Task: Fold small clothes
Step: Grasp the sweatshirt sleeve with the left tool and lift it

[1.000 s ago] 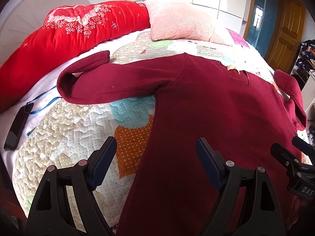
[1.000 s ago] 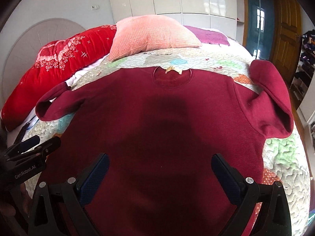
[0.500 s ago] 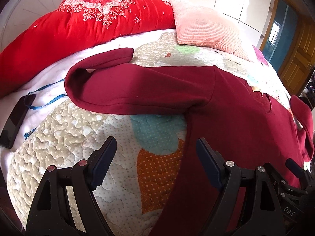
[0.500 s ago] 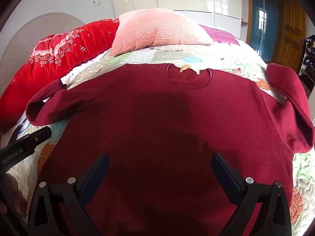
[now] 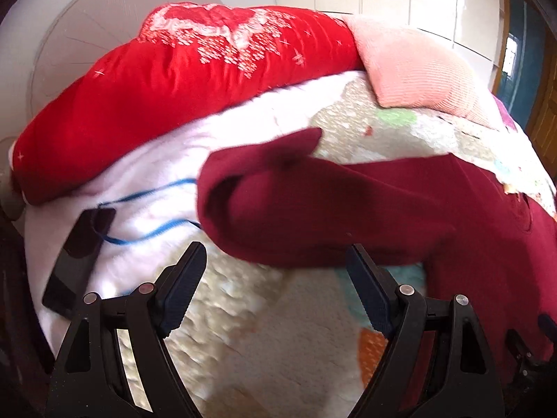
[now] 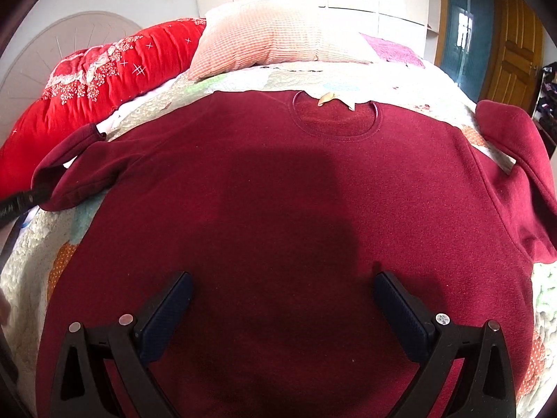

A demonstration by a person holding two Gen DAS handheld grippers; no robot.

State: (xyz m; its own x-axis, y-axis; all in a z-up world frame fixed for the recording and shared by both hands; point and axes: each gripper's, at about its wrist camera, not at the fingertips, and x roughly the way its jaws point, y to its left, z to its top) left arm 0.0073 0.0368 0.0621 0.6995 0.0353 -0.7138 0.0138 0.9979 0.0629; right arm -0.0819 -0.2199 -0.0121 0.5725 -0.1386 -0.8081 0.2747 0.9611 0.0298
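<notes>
A dark red sweatshirt (image 6: 278, 209) lies flat on a patchwork quilt (image 6: 313, 76), collar away from me, both sleeves bent back on themselves. Its left sleeve (image 5: 313, 205) fills the middle of the left wrist view. My left gripper (image 5: 275, 261) stands open just short of that sleeve's folded end, nothing between its fingers. My right gripper (image 6: 282, 285) is open over the sweatshirt's lower body, holding nothing. The left gripper's black tip (image 6: 17, 202) shows at the left edge of the right wrist view, beside the sleeve's end.
A red quilted cover (image 5: 174, 87) and a pink pillow (image 6: 278, 35) lie at the head of the bed. A black phone (image 5: 76, 261) on a blue cord (image 5: 156, 233) rests on the white sheet (image 5: 209, 132) left of the sleeve. A wooden door (image 6: 515, 52) stands at right.
My left gripper has swung left and forward, from over the sweatshirt's side to the folded end of the left sleeve. The right gripper has moved slightly forward over the body.
</notes>
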